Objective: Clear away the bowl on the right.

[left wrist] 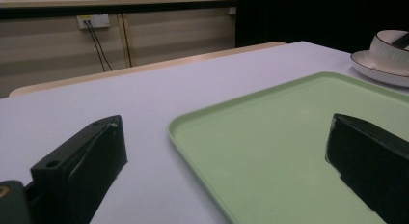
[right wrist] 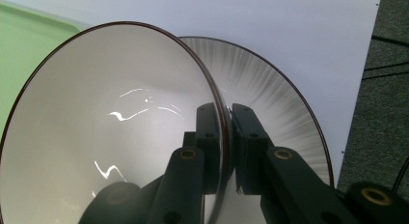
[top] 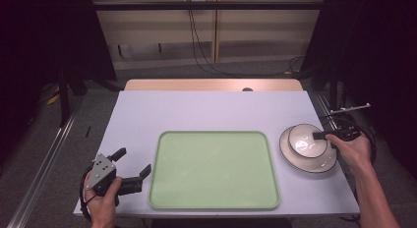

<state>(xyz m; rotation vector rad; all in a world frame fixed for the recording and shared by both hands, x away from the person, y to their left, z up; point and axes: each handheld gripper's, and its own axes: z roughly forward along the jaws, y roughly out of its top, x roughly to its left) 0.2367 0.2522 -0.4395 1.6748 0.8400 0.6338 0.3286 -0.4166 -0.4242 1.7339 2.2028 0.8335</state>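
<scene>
**Right gripper view: bowl pinched by its rim**

Right gripper point(right wrist: 226, 137) clamped on the wall of the white bowl point(right wrist: 111, 127), one jaw inside, one outside. Bowl seated on the plate point(top: 322, 165), just right of the green tray point(top: 214, 171). Left gripper point(top: 132, 170) wide open and empty, just left of the tray. Likely risks: glazed rim slipping from a thin pinch; a tilted lift dragging the plate along.

Bench point(top: 211, 110) was evenly lit from above, w/ soft, faint shadows; surroundings fell off to near black at both sides. Glare streaks showed inside the bowl point(right wrist: 111, 137) in the right gripper view. Left tongs point(left wrist: 226, 175) were blurred close up, dark, w/ no detail. High view was slightly soft.
</scene>
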